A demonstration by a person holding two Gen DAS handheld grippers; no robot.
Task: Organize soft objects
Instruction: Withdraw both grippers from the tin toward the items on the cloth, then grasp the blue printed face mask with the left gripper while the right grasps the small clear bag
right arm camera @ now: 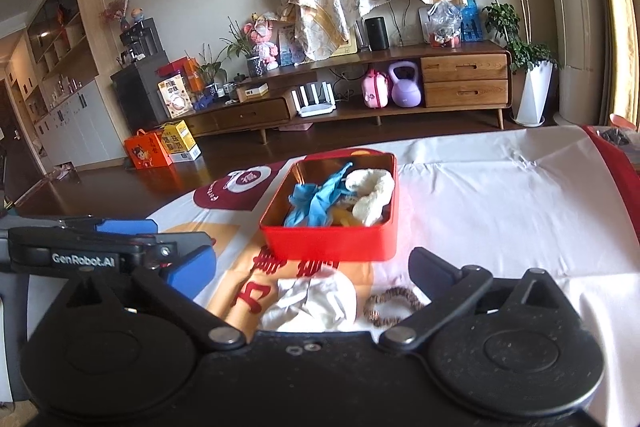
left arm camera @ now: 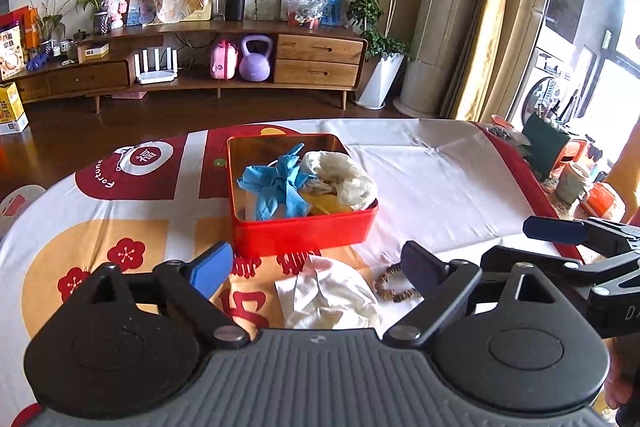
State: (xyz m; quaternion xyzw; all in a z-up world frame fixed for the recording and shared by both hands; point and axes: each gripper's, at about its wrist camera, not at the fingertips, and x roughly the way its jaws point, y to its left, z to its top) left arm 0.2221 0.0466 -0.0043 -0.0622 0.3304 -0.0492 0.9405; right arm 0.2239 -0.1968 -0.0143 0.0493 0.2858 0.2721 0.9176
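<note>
From my left wrist view, my left gripper [left arm camera: 320,267] stands wide open with nothing between its blue pads. Just beyond it on the table [left arm camera: 440,179] lies a crumpled white cloth [left arm camera: 332,295], and just to its right a beaded bracelet [left arm camera: 394,285]. Farther off sits the red tin [left arm camera: 304,231], already holding a blue glove [left arm camera: 280,187], a cream knitted piece [left arm camera: 344,179] and something yellow underneath. My right gripper [left arm camera: 568,239] shows at the right edge, also spread apart and empty.

From my right wrist view, my right gripper [right arm camera: 312,267] is spread as wide as it goes and holds nothing. The white cloth [right arm camera: 316,301] lies near, between its fingers and a little left of centre; the bracelet [right arm camera: 394,305] lies close to the right finger. The red tin [right arm camera: 332,239] sits beyond, its near wall facing me. My left gripper [right arm camera: 160,247] comes in from the left.

I judge the white cloth is the soft thing still to be put away. To do it well, I should come down over its bunched middle, close on a thick fold rather than a loose edge, keep clear of the bracelet, then lift high enough to pass the tin's near wall before letting go inside.
</note>
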